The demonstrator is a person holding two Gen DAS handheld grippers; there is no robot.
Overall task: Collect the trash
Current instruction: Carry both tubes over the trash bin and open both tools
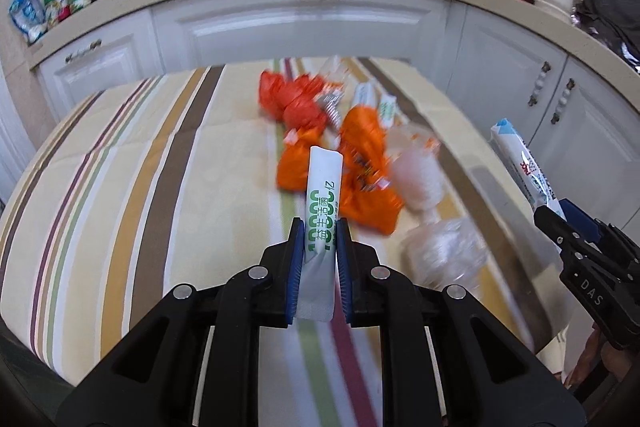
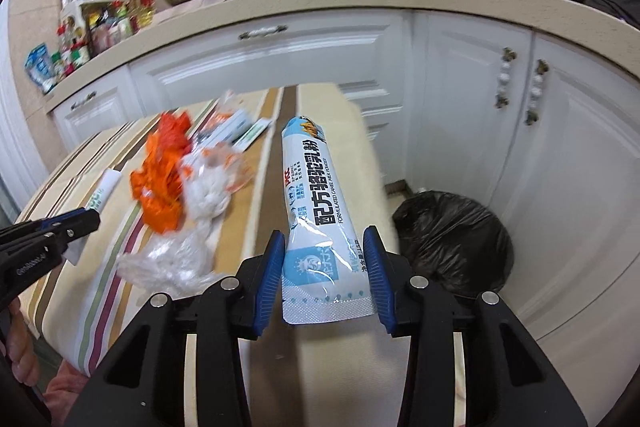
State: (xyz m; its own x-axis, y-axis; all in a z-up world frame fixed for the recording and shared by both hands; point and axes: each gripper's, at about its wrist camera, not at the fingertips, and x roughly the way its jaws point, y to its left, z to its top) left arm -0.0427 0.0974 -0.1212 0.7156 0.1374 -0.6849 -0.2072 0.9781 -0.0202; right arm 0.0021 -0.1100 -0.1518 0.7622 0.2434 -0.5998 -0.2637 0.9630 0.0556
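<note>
The striped surface carries a heap of orange wrappers and clear plastic. A bin lined with a black bag stands on the floor beside it. The right hand-held gripper clenches a blue-and-white milk powder sachet near the bin. The left hand-held gripper clenches a slim white stick packet above the surface.

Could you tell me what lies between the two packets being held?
In the right wrist view, orange wrappers and crumpled clear plastic lie on the striped tablecloth between the green-printed sachet and the camel milk powder packet.
</note>
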